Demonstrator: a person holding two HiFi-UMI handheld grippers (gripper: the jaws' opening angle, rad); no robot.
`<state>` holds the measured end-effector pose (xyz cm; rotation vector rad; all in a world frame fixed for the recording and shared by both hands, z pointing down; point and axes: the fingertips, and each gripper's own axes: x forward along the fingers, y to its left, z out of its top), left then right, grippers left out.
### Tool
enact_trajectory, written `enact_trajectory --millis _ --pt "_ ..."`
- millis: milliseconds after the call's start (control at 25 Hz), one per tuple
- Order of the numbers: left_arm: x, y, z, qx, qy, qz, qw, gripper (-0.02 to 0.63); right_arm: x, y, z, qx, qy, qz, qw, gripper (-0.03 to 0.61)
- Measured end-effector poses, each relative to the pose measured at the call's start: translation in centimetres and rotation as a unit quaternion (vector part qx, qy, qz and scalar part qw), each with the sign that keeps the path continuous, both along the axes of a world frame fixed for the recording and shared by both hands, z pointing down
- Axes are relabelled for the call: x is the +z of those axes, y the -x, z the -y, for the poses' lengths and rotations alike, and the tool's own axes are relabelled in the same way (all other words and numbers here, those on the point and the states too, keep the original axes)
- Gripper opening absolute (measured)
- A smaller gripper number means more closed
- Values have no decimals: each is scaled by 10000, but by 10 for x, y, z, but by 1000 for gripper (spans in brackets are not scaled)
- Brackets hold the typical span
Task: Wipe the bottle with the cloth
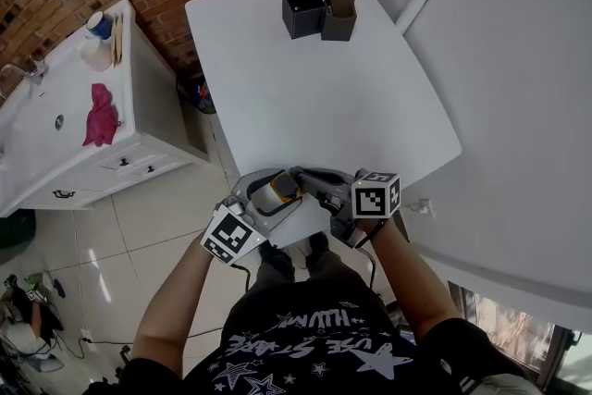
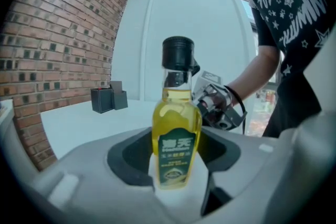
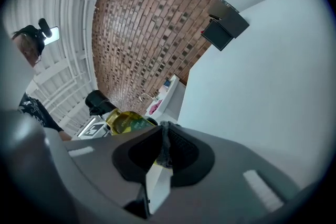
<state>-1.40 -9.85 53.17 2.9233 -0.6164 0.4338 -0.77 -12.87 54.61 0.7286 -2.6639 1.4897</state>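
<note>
A small bottle point(image 2: 176, 134) of yellow oil with a black cap and a green label stands upright between the jaws of my left gripper point(image 2: 176, 168), which is shut on its lower body. In the head view the bottle point(image 1: 280, 190) hangs over the near edge of the white table point(image 1: 305, 97). My right gripper point(image 1: 312, 181) is just right of it, jaws pointing at the bottle. Its jaws are shut on a thin dark grey cloth point(image 3: 165, 139), of which only a narrow edge shows. From the right gripper view the bottle point(image 3: 127, 121) lies close ahead, to the left.
Two black boxes point(image 1: 303, 11) point(image 1: 339, 14) stand at the table's far end. A white sink counter point(image 1: 139, 120) to the left carries a pink rag point(image 1: 100, 116) and a cup point(image 1: 97, 25). A brick wall runs behind. Tiled floor lies between counter and table.
</note>
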Motion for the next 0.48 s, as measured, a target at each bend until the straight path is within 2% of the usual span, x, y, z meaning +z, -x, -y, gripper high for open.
enact_trajectory --millis 240,480 --pt "0 2 -4 492 -23 35 9988 245 18 3 -3 53 35 -422 9991 37" --pt "0 1 -4 578 -52 32 9983 247 28 0 -6 228 77 -624 9978 37"
